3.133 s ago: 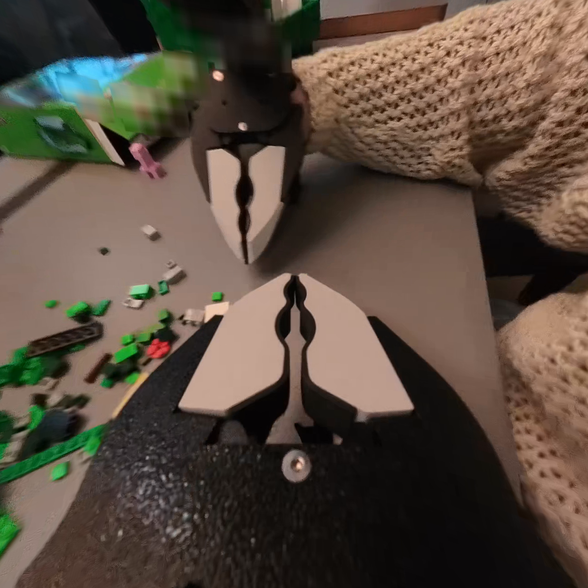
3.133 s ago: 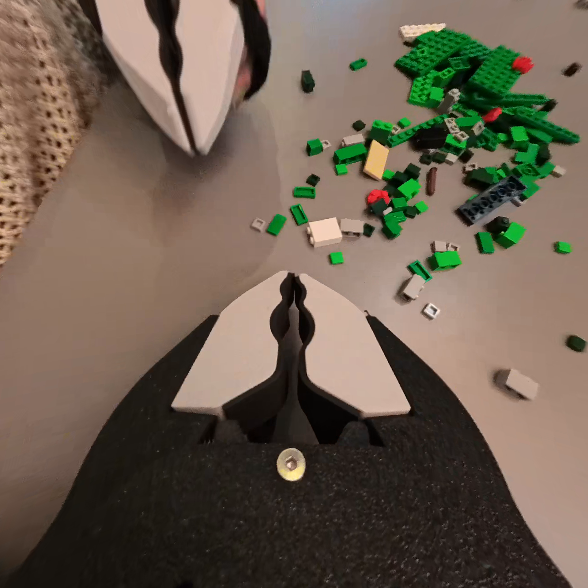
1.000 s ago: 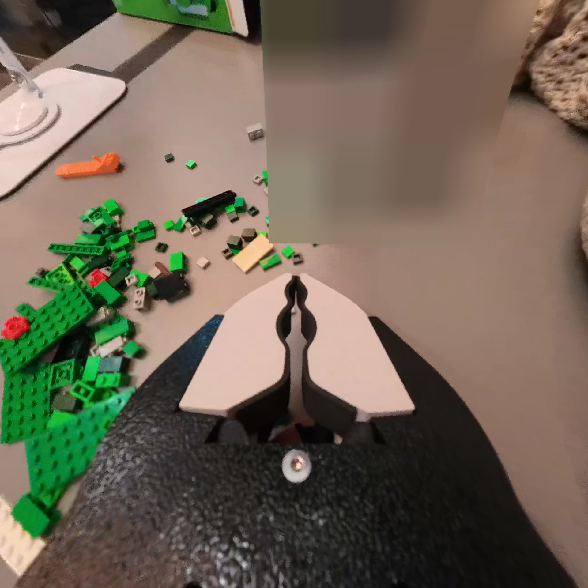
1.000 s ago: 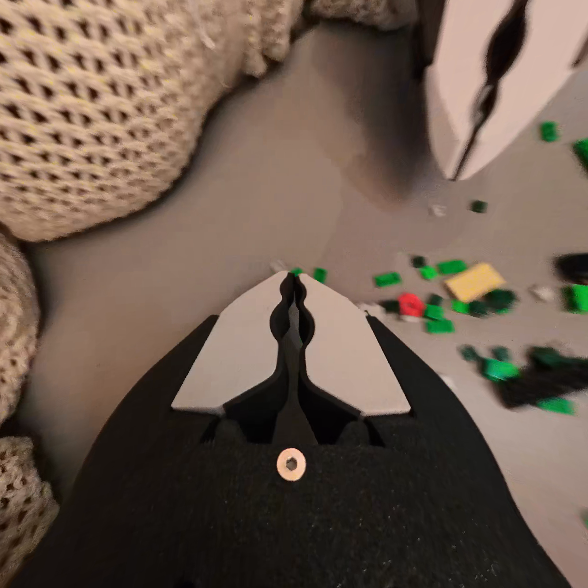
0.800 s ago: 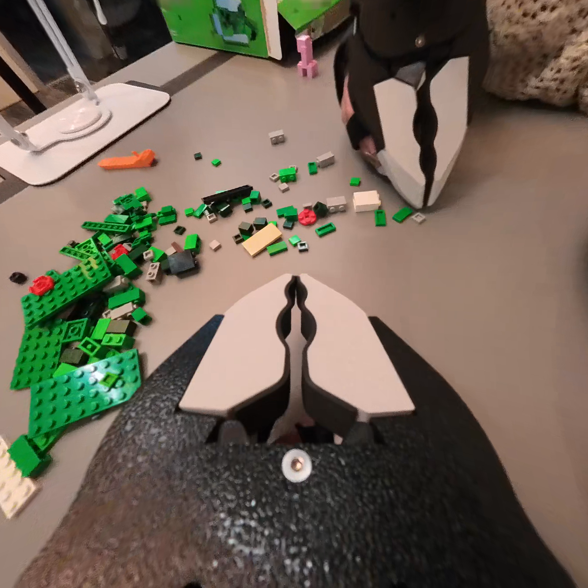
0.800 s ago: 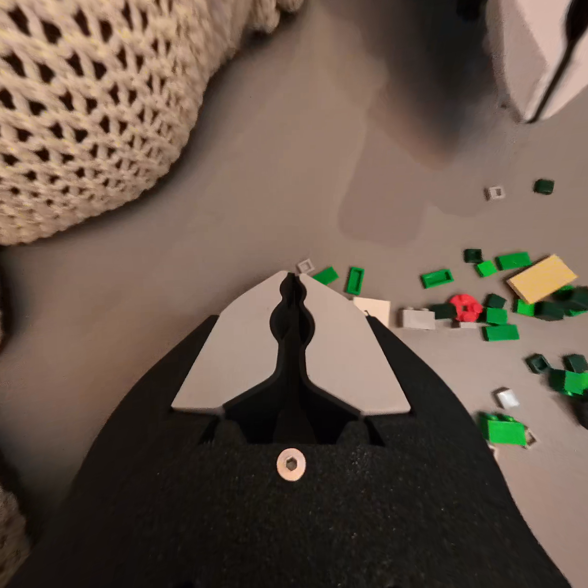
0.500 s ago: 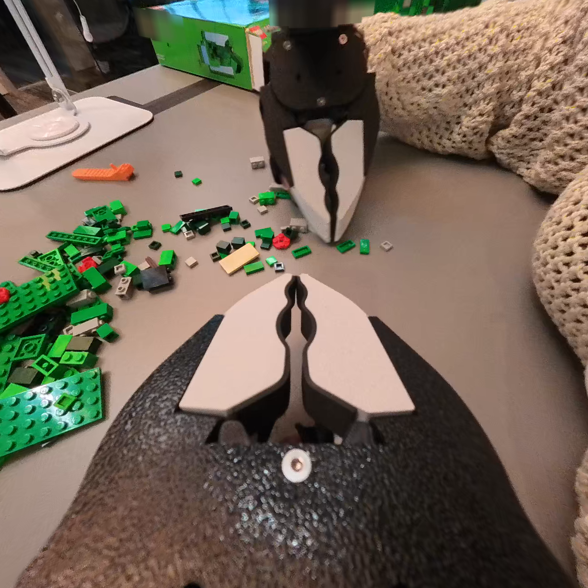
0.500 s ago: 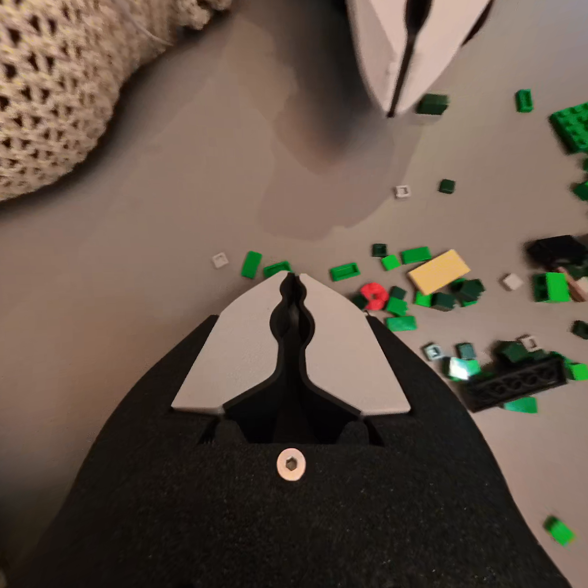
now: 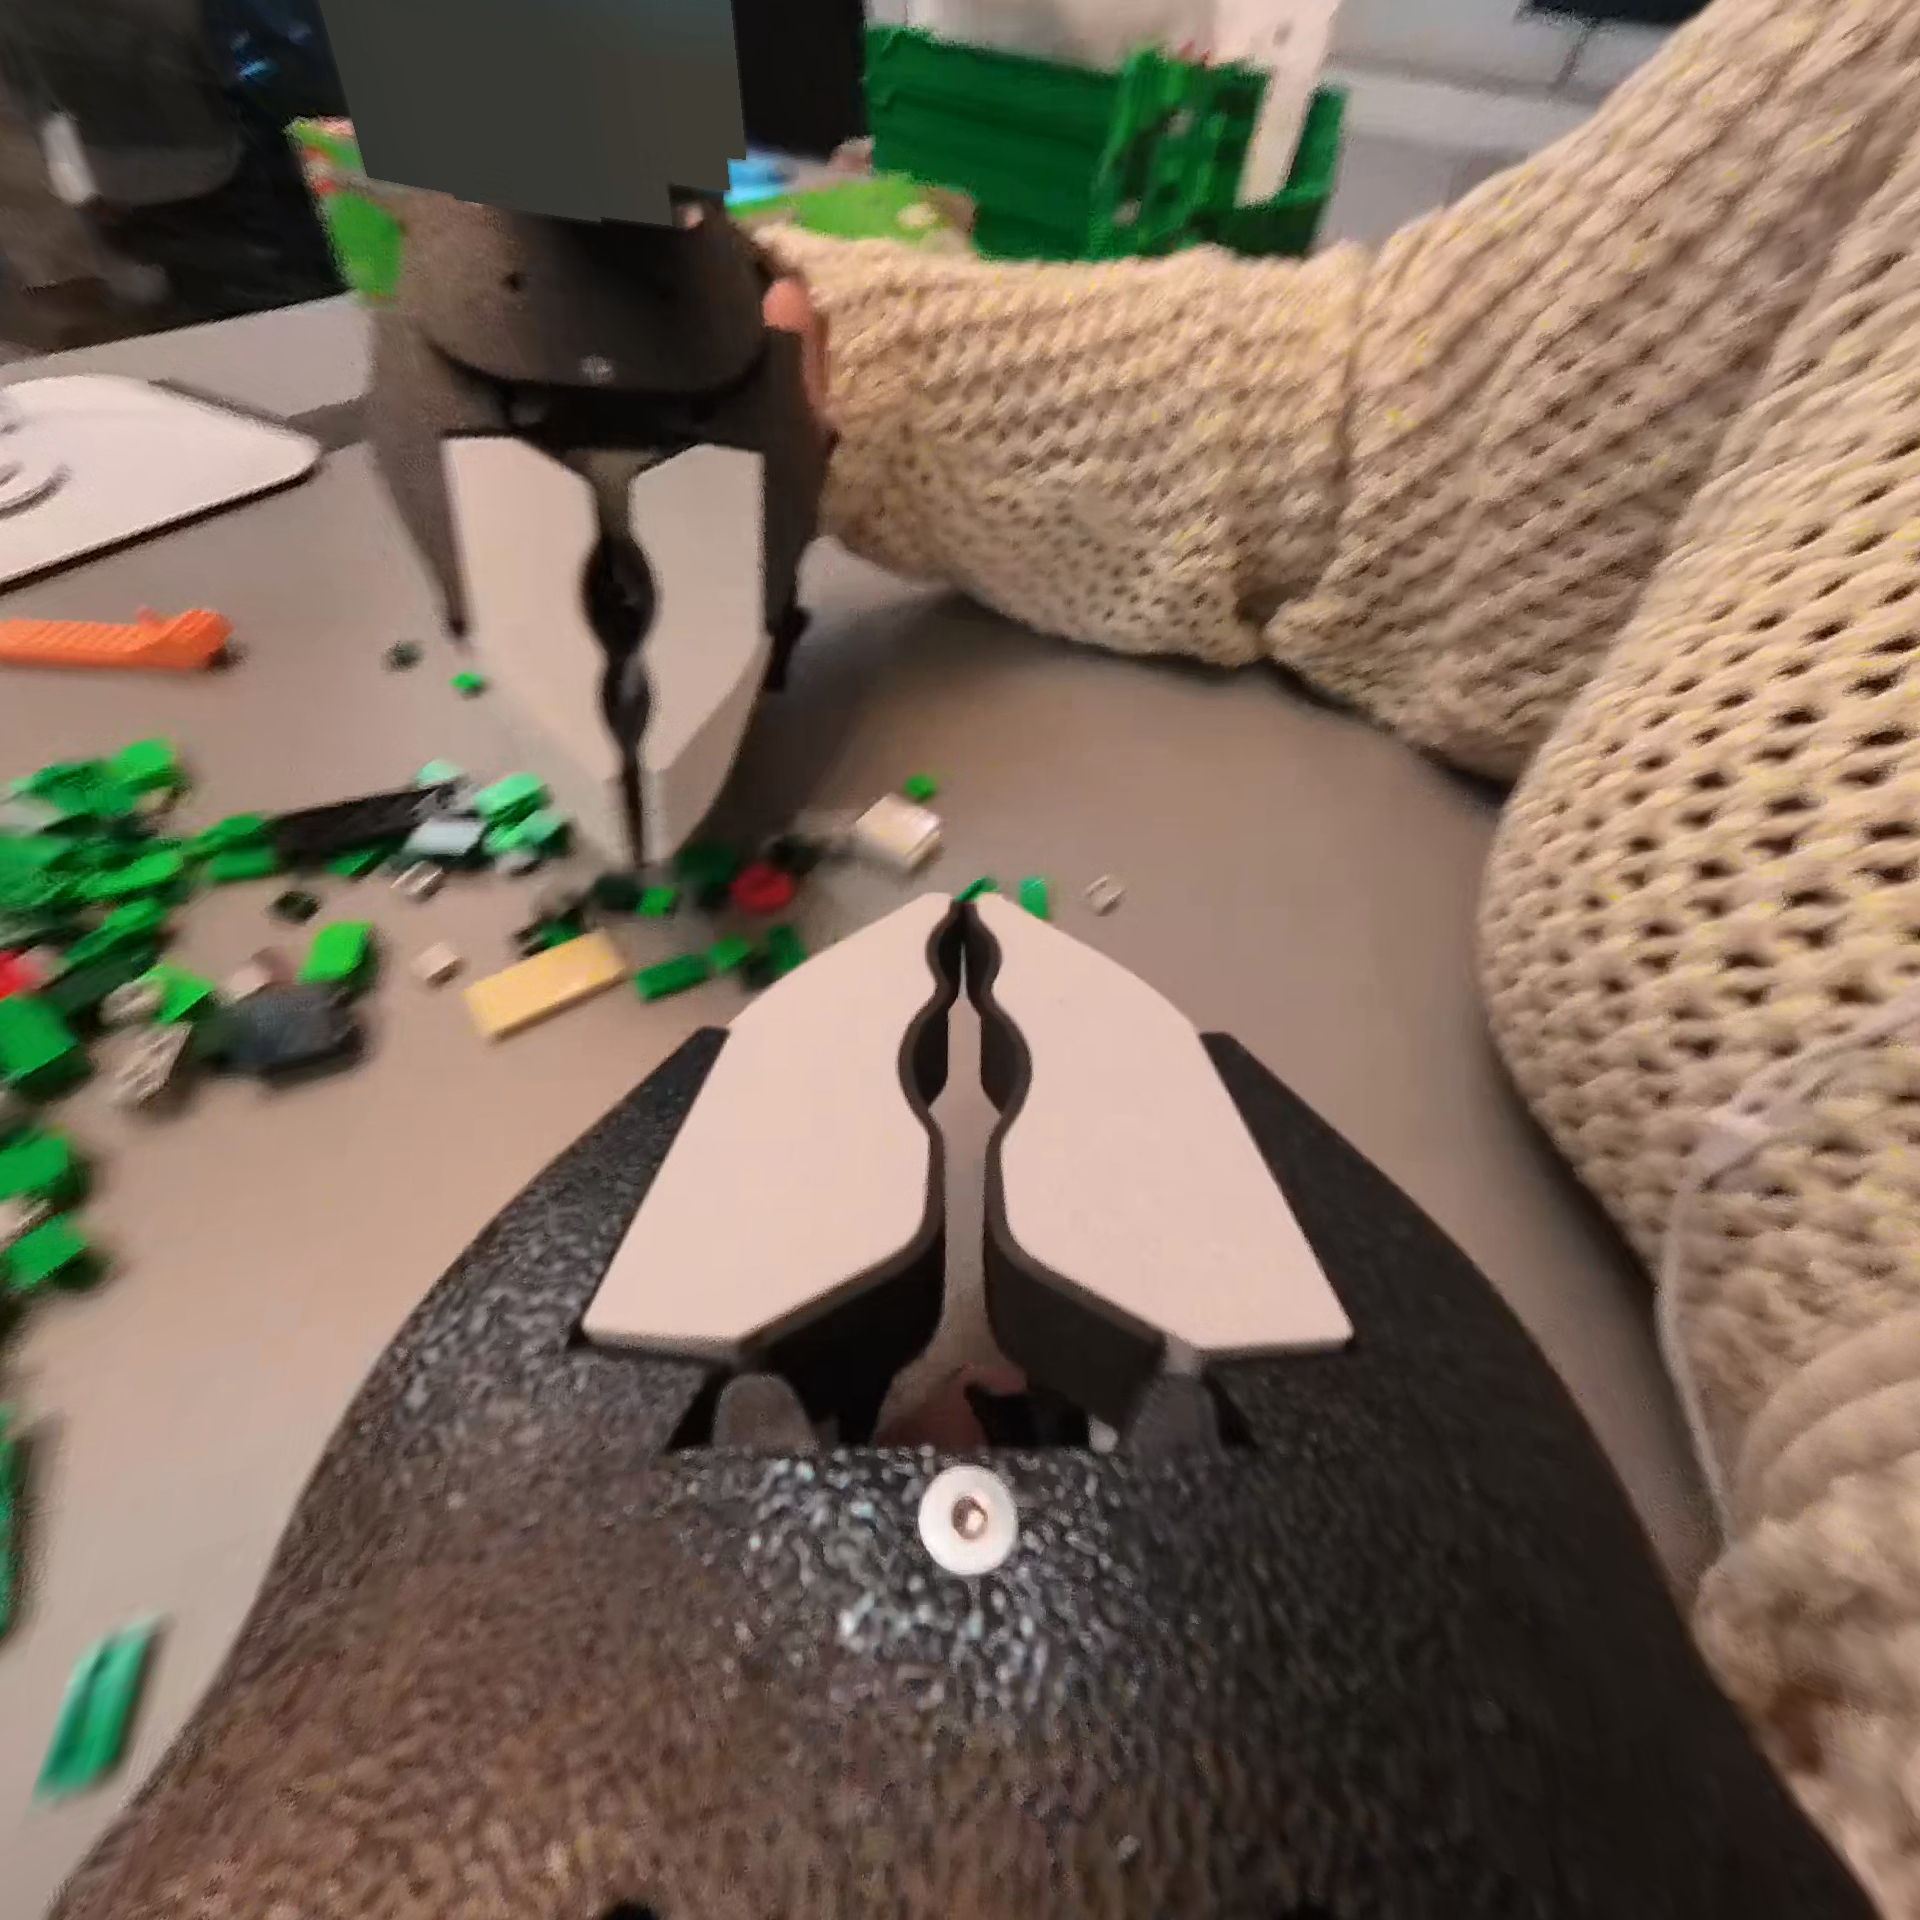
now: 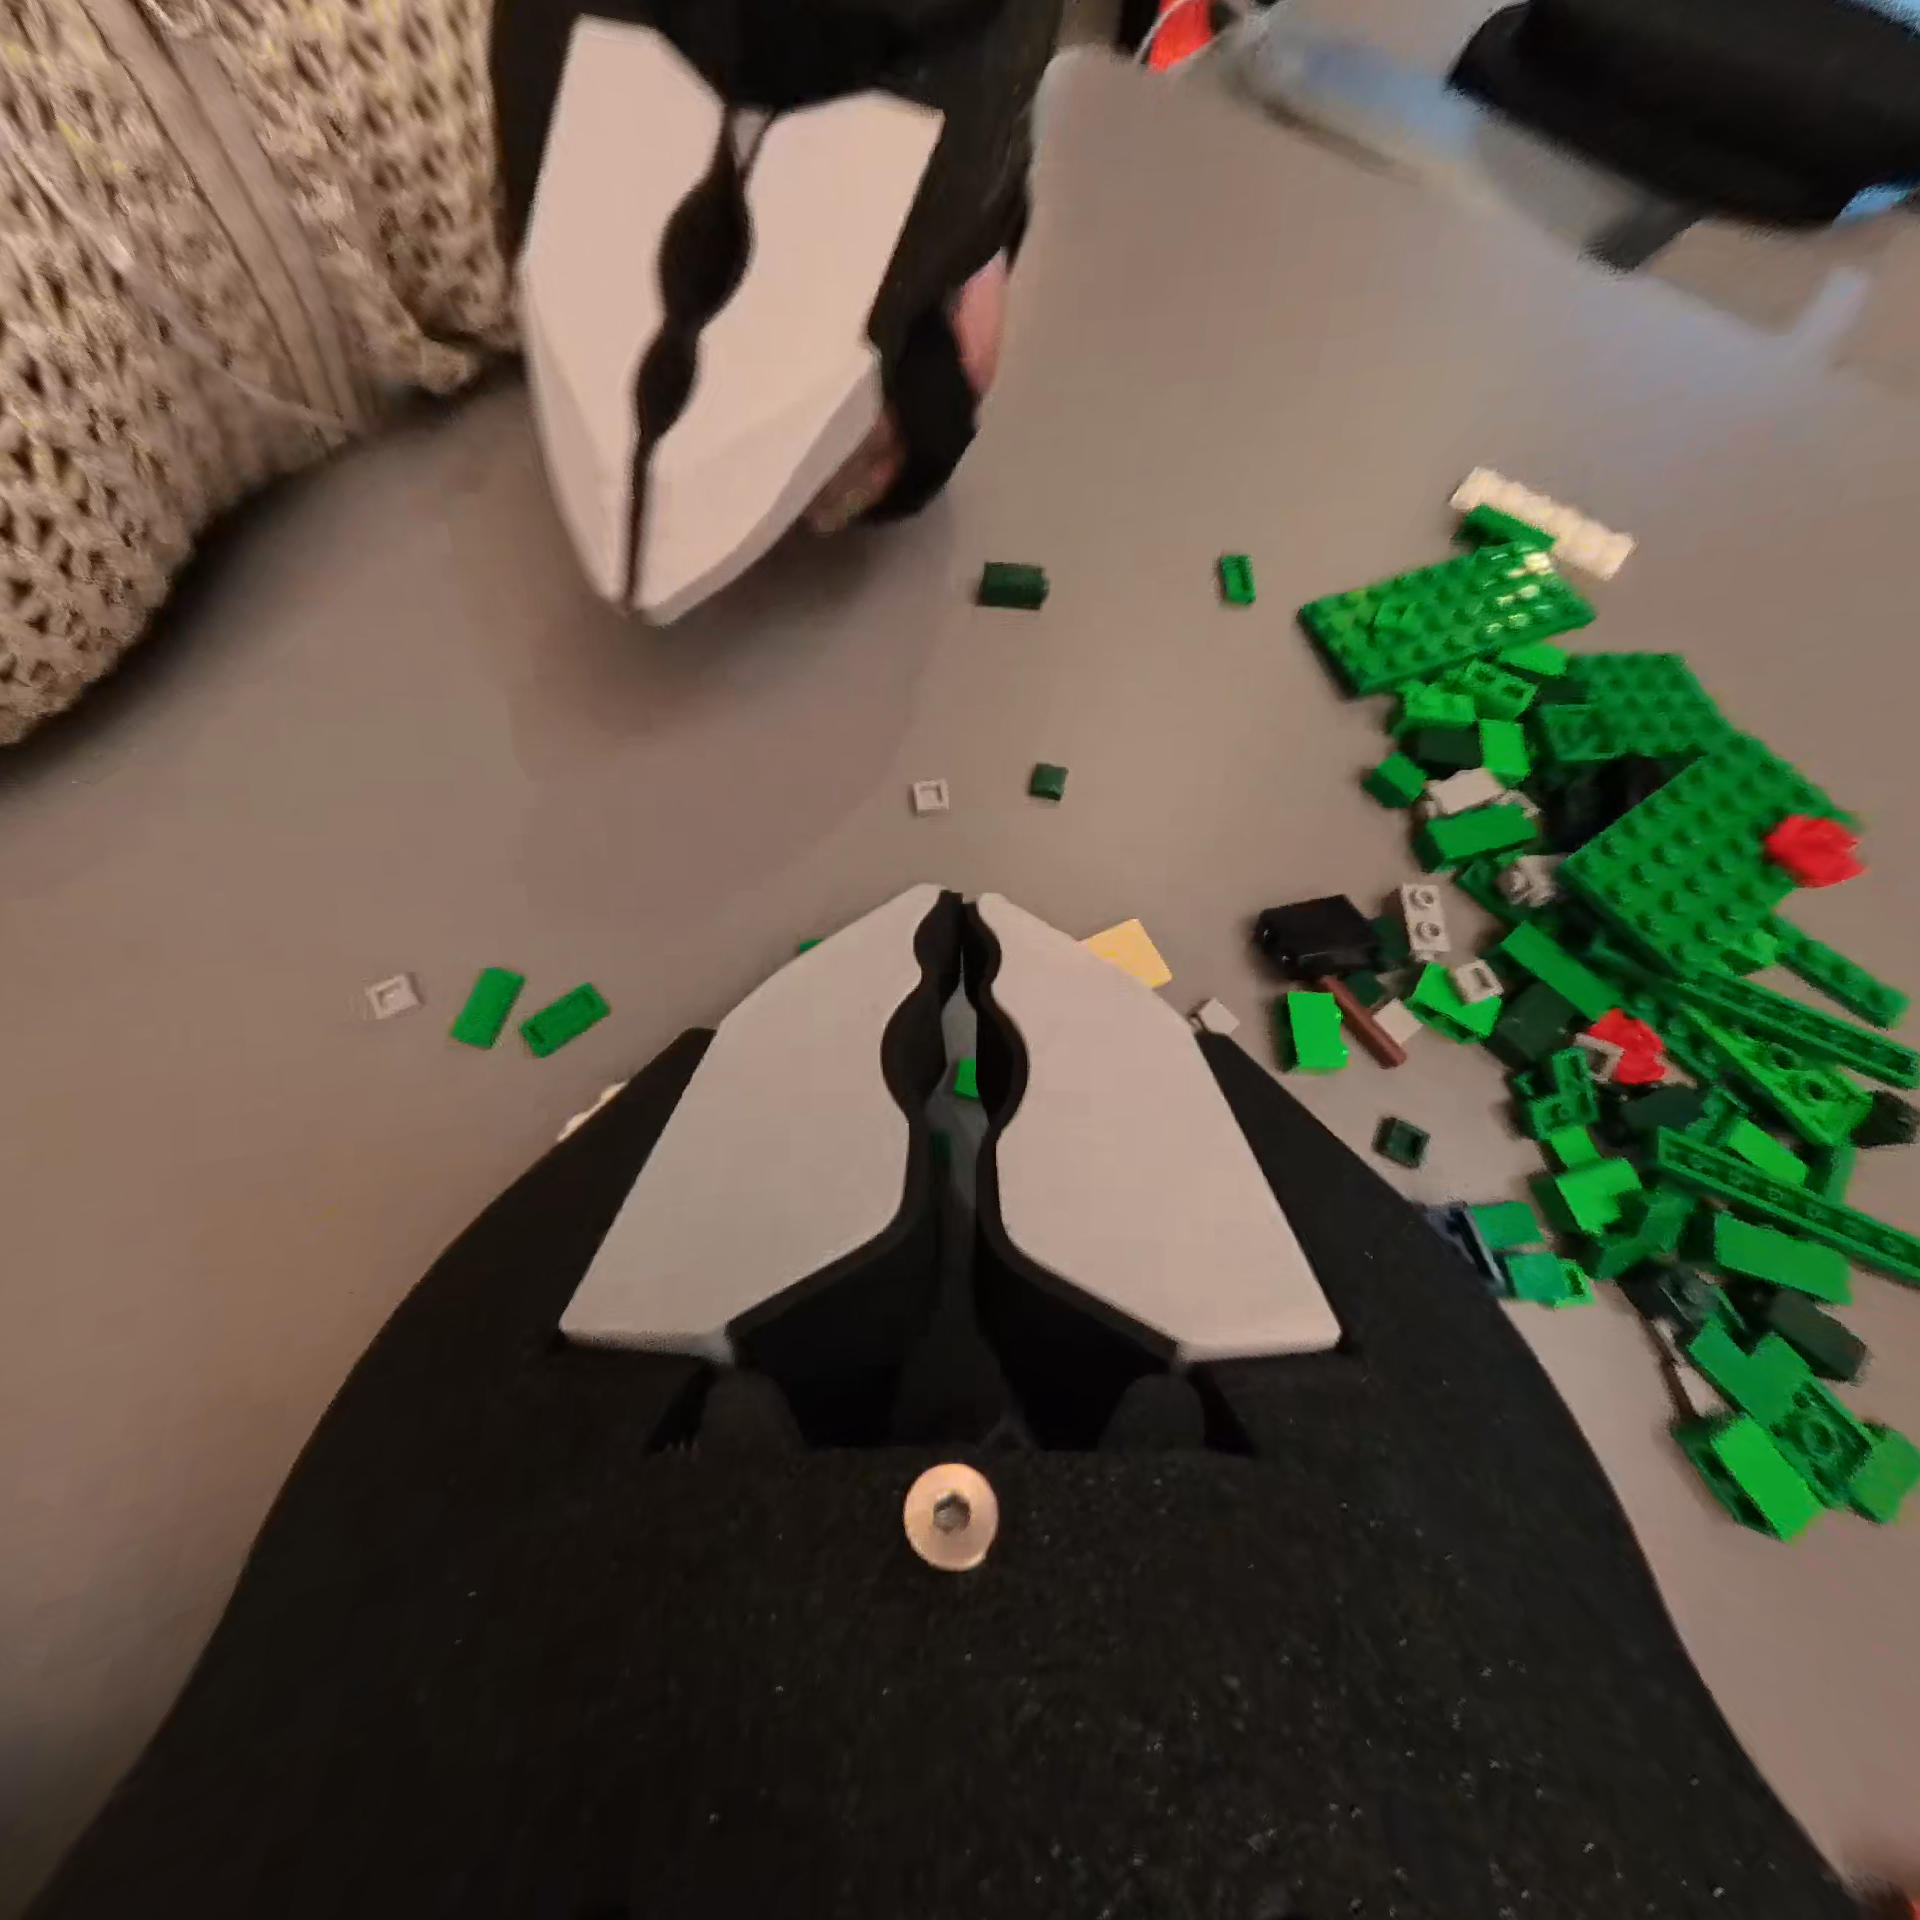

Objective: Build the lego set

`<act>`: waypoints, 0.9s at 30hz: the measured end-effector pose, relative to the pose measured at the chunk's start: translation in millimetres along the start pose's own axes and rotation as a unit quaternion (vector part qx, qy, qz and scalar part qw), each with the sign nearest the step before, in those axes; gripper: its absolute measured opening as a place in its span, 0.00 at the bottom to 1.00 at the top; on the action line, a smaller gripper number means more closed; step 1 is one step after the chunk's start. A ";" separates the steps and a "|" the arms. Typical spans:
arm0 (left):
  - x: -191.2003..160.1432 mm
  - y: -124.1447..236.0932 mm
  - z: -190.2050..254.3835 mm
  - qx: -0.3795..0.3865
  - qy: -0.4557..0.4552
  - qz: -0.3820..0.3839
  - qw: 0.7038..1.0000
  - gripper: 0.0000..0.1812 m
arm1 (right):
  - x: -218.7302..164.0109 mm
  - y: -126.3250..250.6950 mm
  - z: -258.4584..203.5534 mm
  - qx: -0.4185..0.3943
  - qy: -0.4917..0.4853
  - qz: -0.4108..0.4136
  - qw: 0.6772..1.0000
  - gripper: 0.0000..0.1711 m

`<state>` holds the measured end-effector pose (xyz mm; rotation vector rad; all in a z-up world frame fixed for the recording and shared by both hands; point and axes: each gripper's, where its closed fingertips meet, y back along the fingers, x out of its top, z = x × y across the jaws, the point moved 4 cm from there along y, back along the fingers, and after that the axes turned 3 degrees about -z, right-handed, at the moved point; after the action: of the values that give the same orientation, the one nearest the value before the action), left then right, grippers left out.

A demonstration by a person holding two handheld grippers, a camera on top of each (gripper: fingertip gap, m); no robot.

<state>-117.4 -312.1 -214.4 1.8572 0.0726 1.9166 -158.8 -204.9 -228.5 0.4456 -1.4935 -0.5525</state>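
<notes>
Two grippers hover over a grey tabletop strewn with loose lego pieces, and neither carries anything. The left gripper has its tips pressed together with nothing between them; the right gripper is likewise closed and empty, the green specks seen through its slot being bricks lying on the surface beneath. In the left wrist view the right gripper points steeply down, its tips low over the near edge of the scatter beside a red round piece and a tan flat tile. I judge that it is poised to choose a small part, while the left gripper waits nearer the person, over bare surface.

The bulk of the set lies as an unsorted heap: green studded plates and long strips, with red flower-like bits, a black brick and small grey tiles. A few stray bricks sit apart, toward the open middle. Nothing looks joined into a model yet, so the build seems barely begun.

A cream knitted sleeve lies along the right edge of the tabletop. An orange wedge-shaped tool rests far left, near a white flat base. Green boxes stand at the far edge, blurred.
</notes>
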 end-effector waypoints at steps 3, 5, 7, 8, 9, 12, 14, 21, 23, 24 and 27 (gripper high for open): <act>16.8 -22.6 24.7 -0.050 0.007 0.035 0.998 0.02 | -3.0 20.9 -2.9 -0.086 -0.011 0.005 0.996 0.02; 23.4 -38.4 42.9 -0.097 0.007 0.038 0.995 0.14 | -8.3 34.4 -7.5 -0.140 -0.018 0.018 0.990 0.03; 27.0 -49.7 60.5 -0.146 0.017 0.038 0.988 0.19 | -12.1 45.5 -13.7 -0.182 -0.033 0.042 0.982 0.11; 27.3 -53.9 67.4 -0.166 0.029 0.035 0.985 0.21 | -13.8 50.7 -16.2 -0.207 -0.040 0.051 0.976 0.15; 26.3 -57.7 73.8 -0.186 0.045 0.025 0.981 0.22 | -15.3 55.6 -18.4 -0.234 -0.043 0.060 0.969 0.18; 22.6 -66.5 83.3 -0.227 0.104 -0.007 0.968 0.28 | -19.2 69.0 -23.6 -0.315 -0.039 0.090 0.944 0.26; 17.4 -71.0 80.1 -0.213 0.115 -0.031 0.970 0.31 | -22.1 79.2 -25.1 -0.374 -0.036 0.120 0.919 0.26; 7.0 -71.4 17.8 0.059 0.092 -0.067 0.992 0.57 | -24.1 99.3 -30.9 -0.453 -0.069 0.162 0.874 0.41; 6.4 -69.0 5.4 0.144 0.027 -0.088 0.985 0.66 | -25.4 100.9 -33.6 -0.472 -0.055 0.163 0.865 0.42; 6.2 -69.3 1.3 0.179 -0.011 -0.103 0.978 0.72 | -25.0 103.0 -34.8 -0.482 -0.047 0.169 0.858 0.42; 0.2 -78.4 -1.0 0.205 -0.067 -0.144 0.966 0.80 | -24.8 106.3 -35.7 -0.493 -0.039 0.183 0.850 0.39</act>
<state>-95.6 -242.0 -242.0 2.0914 0.7039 1.6575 -115.7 -107.1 -186.4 -0.6622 -1.1298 -0.9393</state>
